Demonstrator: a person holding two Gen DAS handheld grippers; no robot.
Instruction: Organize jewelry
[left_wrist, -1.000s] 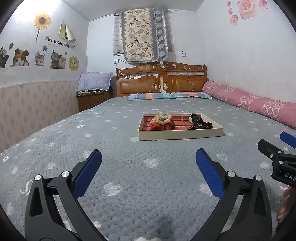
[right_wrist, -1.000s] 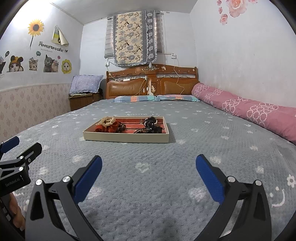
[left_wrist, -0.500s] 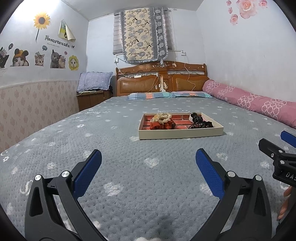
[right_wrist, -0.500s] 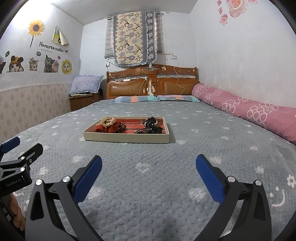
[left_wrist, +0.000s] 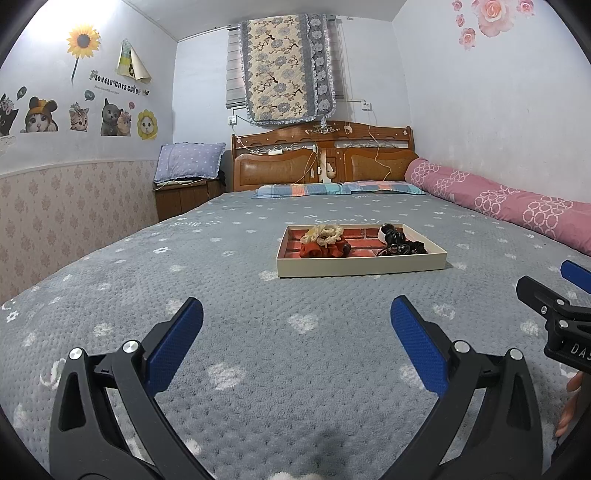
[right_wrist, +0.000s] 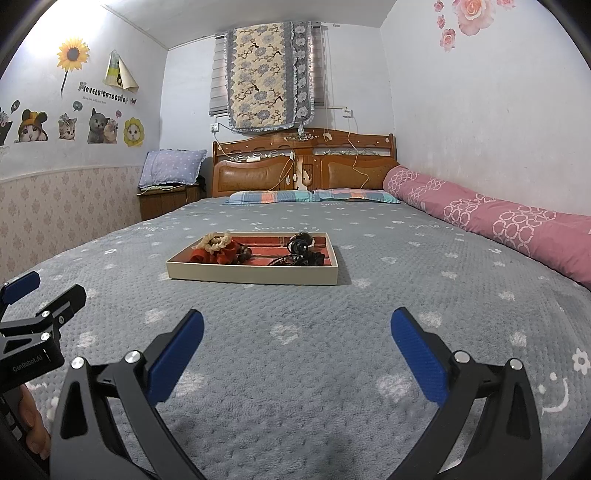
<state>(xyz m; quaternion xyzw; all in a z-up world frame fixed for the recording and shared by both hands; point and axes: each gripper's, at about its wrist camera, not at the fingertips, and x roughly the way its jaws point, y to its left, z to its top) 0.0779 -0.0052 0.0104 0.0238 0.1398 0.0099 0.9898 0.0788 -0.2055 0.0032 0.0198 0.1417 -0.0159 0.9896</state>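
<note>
Grey fleece with pale heart and flower prints covers the bed (left_wrist: 229, 295), and on it, toward the far middle, sits a shallow cream-walled tray (left_wrist: 360, 264) with a red brick-patterned floor. Inside the tray, at its left end, lie a beige scrunchie (left_wrist: 325, 233) resting on a red scrunchie (left_wrist: 317, 250), touching each other. At the right end is a tangle of dark jewelry (left_wrist: 397, 246), black cords or beads heaped together; its separate pieces are too small to tell apart. Bare red floor shows between the two groups.

Both grippers hover low over the near part of the blanket, well apart from the tray and side by side. In the left wrist view the left gripper (left_wrist: 295, 332) has its blue-padded jaws spread wide with nothing between them, only blanket showing in the gap. The right gripper (right_wrist: 295, 339) stands the same way in its own view: jaws wide, holding nothing. Each tool shows at the edge of the other's view, with a few fingertips (right_wrist: 31, 424) of the person on the left tool's handle.

From the right wrist view the tray (right_wrist: 255, 275) lies ahead and slightly left; from the left wrist view it lies ahead and slightly right, so it sits roughly between the two lines of sight.

Along the right side of the bed runs a pink rolled quilt (left_wrist: 517, 206), and at the far end flat striped pillows (left_wrist: 332, 189) lie against a wooden headboard (left_wrist: 321, 158).
</note>
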